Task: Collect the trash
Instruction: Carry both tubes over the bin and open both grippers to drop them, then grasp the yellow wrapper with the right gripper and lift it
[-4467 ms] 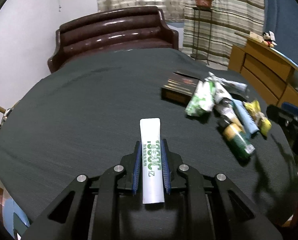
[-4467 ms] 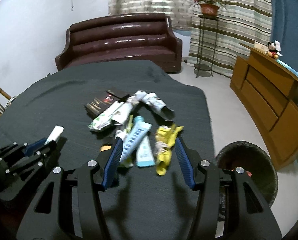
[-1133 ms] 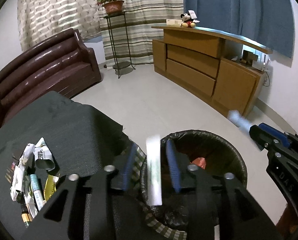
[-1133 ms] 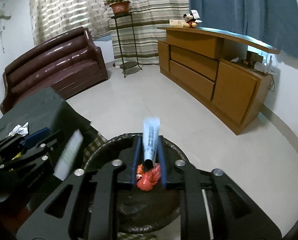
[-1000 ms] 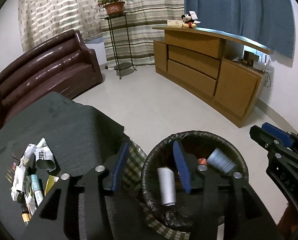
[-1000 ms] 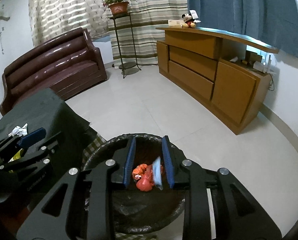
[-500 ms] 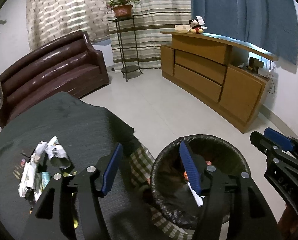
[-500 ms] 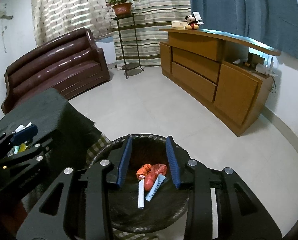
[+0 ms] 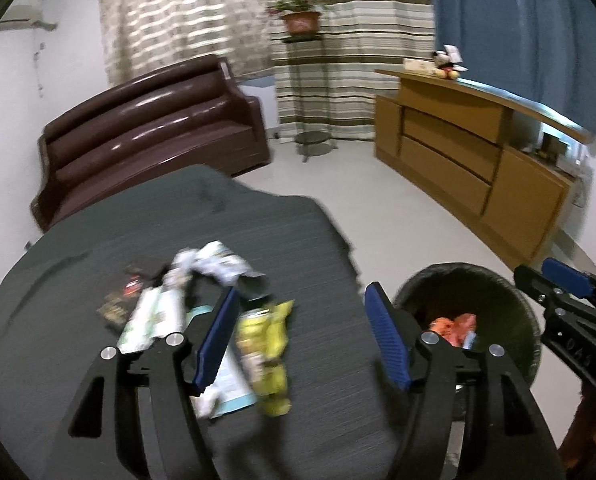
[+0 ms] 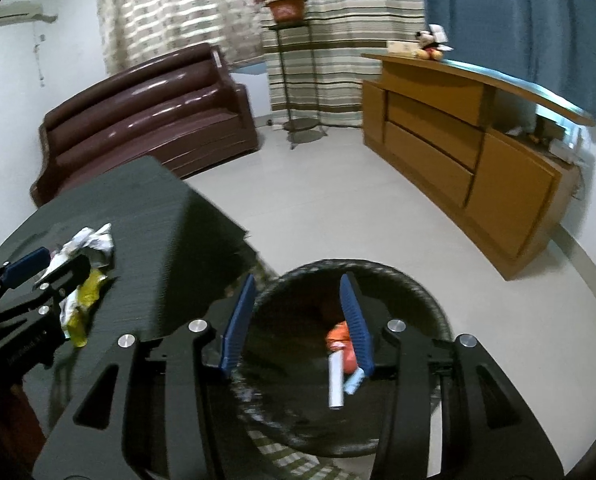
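A pile of trash (image 9: 202, 312) lies on the dark table (image 9: 98, 240): crumpled white wrappers, a green-white packet, a yellow wrapper (image 9: 268, 344) and a pale blue tube. My left gripper (image 9: 302, 340) hangs over the table's right part, its jaws opening, nothing between them. The black bin (image 10: 350, 364) stands on the floor beside the table. In it lie a white tube (image 10: 335, 380), a light blue tube and orange trash. My right gripper (image 10: 298, 320) is above the bin, its jaws opening and empty. The pile shows at the left of the right wrist view too (image 10: 86, 264).
A brown leather sofa (image 9: 146, 128) stands behind the table. A wooden sideboard (image 9: 470, 160) runs along the right wall, a plant stand (image 9: 302, 80) by the striped curtains. Pale floor lies open between bin and sideboard. A checked cloth shows under the bin's front.
Both tubes dropped from the grippers into the bin. Both pairs of jaws spread wider. My left gripper swung left from over the bin back above the table and the trash pile.
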Motion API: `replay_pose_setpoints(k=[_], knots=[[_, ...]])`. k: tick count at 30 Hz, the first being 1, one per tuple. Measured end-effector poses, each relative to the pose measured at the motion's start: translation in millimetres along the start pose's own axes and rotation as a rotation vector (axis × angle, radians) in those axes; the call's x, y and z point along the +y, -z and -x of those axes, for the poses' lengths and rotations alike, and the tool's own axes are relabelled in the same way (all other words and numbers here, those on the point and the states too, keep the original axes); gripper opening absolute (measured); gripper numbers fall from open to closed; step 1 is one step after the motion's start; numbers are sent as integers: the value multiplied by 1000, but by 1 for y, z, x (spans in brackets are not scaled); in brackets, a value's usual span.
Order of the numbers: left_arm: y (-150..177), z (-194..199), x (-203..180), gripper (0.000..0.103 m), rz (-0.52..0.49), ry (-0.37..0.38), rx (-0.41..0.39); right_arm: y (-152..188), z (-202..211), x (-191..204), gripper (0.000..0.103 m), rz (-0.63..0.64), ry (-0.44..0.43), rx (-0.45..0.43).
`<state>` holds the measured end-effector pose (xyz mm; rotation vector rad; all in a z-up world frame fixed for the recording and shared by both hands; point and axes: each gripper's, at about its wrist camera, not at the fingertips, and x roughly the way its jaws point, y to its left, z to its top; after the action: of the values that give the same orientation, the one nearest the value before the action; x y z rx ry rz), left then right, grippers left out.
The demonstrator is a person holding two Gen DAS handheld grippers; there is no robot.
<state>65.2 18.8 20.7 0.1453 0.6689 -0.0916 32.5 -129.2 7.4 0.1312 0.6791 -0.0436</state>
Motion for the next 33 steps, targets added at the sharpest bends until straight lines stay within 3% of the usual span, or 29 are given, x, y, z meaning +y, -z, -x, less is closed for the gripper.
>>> replay_pose_setpoints(k=[14,25,33], knots=[[33,16,111,66,161,-177,28,3,-3,85,44,123,-134,28],[59,19,168,67,236,-239,55,9,-13,144,44,192,-201,70],[70,19,192,67,276,-251,73,16,-26,174,44,240,-203,123]])
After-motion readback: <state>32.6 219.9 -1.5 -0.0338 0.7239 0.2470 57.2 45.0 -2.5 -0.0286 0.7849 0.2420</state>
